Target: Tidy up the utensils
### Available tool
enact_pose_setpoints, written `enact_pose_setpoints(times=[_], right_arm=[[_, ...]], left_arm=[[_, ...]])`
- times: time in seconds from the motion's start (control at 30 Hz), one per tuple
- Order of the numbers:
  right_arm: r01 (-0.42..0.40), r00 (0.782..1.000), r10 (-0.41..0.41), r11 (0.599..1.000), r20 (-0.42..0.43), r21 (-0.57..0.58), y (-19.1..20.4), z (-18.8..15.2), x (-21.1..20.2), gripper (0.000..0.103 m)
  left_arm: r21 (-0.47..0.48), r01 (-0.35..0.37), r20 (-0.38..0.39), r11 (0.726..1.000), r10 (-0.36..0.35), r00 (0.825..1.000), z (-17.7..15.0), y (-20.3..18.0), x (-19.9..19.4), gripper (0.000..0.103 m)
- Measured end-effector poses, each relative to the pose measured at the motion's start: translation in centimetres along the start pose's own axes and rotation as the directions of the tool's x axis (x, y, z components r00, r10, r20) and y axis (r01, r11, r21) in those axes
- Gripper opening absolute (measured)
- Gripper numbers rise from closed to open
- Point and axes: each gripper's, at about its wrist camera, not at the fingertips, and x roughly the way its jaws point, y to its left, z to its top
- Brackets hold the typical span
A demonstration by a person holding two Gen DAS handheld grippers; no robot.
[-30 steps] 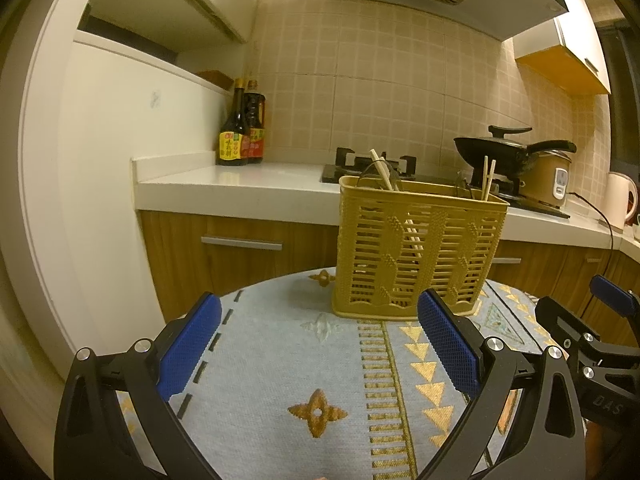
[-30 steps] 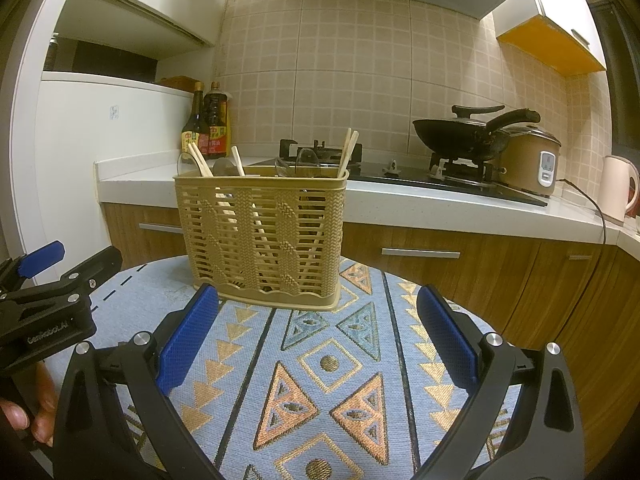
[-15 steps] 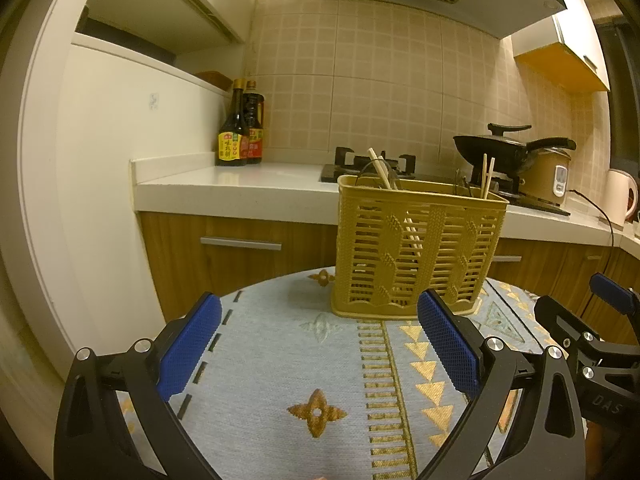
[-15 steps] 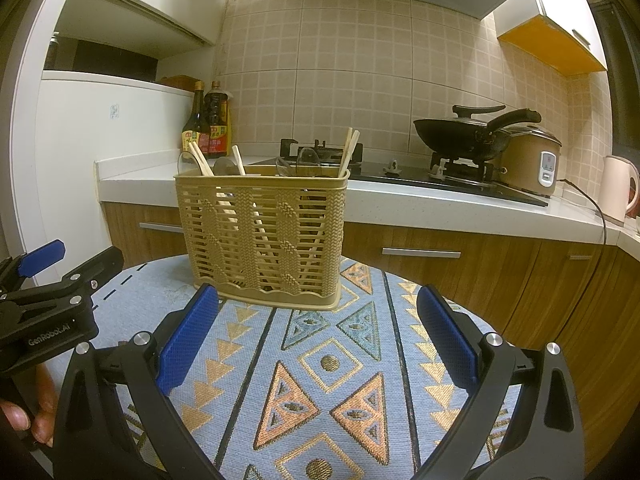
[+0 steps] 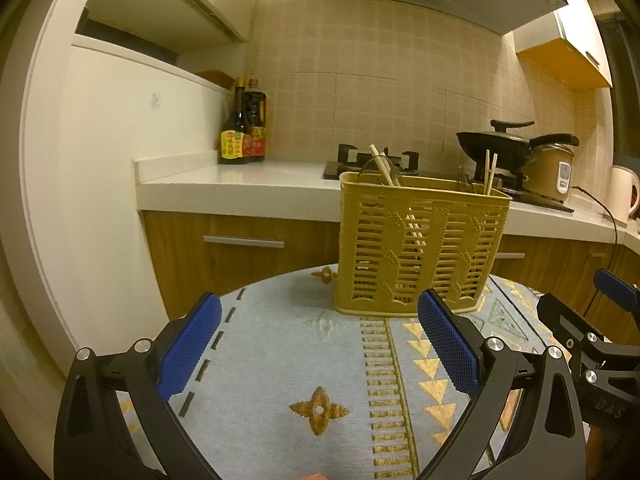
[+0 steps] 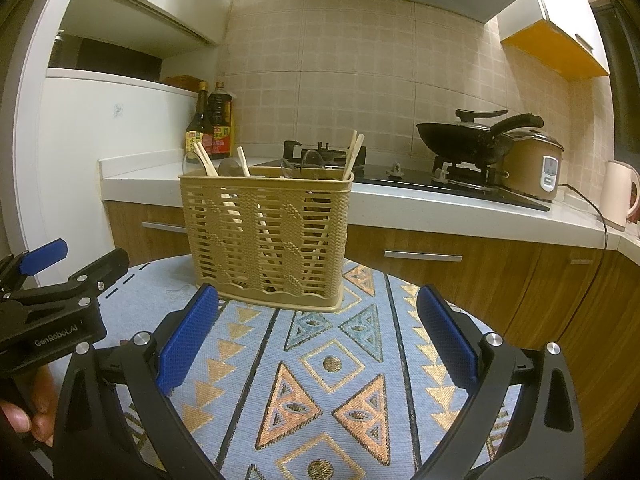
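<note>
Left gripper point(image 5: 318, 344), marked "GenRobot.AI", and right gripper point(image 6: 318, 340): jaws spread wide, both empty. Slatted utensil basket point(image 6: 266, 240) holding chopsticks point(image 6: 354, 154) stands near the far edge of the patterned tablecloth point(image 6: 332, 364); bare cloth lies between.

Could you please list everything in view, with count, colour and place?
basket: one, tan, upright on the table
chopsticks: several, pale wood, standing in the basket
spoons: a few, clear, in the basket; count unclear
tablecloth: one, light blue with patterns, covering the table
bottles: two, dark, on the counter corner
wok: one, black, on the stove
rice cooker: one, tan, beside the wok
kettle: one, cream, counter's far right
left tool: open, empty
right tool: open, empty
</note>
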Motion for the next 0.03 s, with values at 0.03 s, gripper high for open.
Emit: enact_pose_setpoints(times=[0.03], right_arm=[[0.0, 1.0, 0.0, 1.0, -0.001, 0.002, -0.01, -0.03, -0.02, 0.095]], left_arm=[[-0.003, 0.001, -0.002, 1.0, -0.001, 1.0, 0.0, 0.06, 0.05, 0.095]])
